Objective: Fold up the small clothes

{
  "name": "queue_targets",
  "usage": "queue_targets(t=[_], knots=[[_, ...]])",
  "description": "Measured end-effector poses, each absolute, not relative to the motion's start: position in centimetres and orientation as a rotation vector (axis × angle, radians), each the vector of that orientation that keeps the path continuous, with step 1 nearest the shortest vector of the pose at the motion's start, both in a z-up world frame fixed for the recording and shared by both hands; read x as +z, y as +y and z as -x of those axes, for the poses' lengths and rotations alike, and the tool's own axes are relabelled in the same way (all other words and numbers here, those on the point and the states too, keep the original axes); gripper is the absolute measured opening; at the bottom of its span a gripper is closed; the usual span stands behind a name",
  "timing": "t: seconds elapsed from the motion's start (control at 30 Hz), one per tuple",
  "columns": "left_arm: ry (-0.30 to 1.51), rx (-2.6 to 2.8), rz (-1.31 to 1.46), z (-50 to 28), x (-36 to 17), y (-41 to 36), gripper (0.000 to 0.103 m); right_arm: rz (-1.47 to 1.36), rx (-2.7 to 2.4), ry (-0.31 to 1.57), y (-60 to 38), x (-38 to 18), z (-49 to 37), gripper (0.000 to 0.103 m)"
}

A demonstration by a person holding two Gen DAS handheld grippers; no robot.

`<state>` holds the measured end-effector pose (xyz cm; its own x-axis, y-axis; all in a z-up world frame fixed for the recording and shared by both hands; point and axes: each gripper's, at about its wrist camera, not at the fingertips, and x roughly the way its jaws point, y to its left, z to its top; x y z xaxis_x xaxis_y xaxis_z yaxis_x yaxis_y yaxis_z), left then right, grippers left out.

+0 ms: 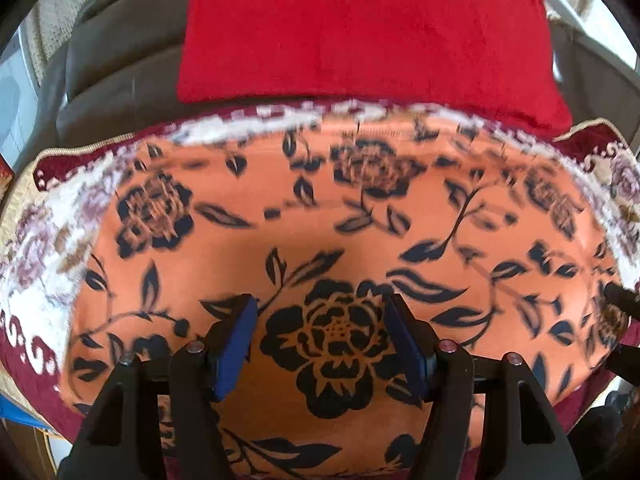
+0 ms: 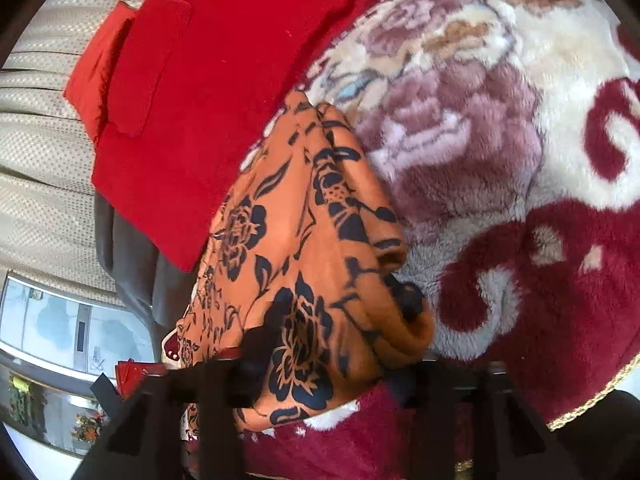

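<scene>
An orange cloth printed with black flowers lies spread on a plush blanket, its far part blurred. My left gripper hovers just over its near middle. The jaws are open and the blue pads frame a large black flower without touching it. In the right wrist view the same orange cloth is bunched into thick folds. My right gripper has that bundle filling the gap between its dark fingers, which press on it. A dark finger of the right gripper shows at the cloth's right edge.
A red cushion leans behind the cloth against a grey sofa back. The maroon and cream flowered blanket covers the seat. A cream curtain hangs at the left.
</scene>
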<state>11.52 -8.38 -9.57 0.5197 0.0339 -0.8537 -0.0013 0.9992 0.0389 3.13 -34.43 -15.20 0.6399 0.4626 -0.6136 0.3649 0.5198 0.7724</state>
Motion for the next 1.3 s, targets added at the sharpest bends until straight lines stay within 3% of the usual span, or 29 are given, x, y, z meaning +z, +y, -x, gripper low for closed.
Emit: queue_targets(t=[0.43, 0.8, 0.97, 1.13, 1.2, 1.3], knots=[[0.974, 0.007, -0.014, -11.0, -8.5, -7.3, 0.07, -1.047, 0.093, 0.945, -34.8, -16.2, -3.9, 0.072], [0.897, 0.28, 0.155, -11.2, -4.2, 4.8, 0.07, -0.762, -0.013, 0.906, -35.5, -10.2, -2.9, 0.074], [0.85, 0.259, 0.141, -9.6, -3.1, 3.5, 0.07, -0.816, 0.011, 0.871, -35.0, -9.7, -1.5, 0.075], [0.932, 0.111, 0.129, -11.3, -4.7, -0.3, 0.07, -1.007, 0.064, 0.943, -33.2, -14.7, -0.2, 0.076], [0.998, 0.08, 0.228, -12.9, -5.0, 0.7, 0.07, -1.045, 0.082, 0.945, -32.7, -15.3, -1.0, 0.076], [0.942, 0.176, 0.33, -12.9, -3.0, 5.2, 0.07, -0.982, 0.088, 0.94, -32.4, -13.4, -1.7, 0.076]])
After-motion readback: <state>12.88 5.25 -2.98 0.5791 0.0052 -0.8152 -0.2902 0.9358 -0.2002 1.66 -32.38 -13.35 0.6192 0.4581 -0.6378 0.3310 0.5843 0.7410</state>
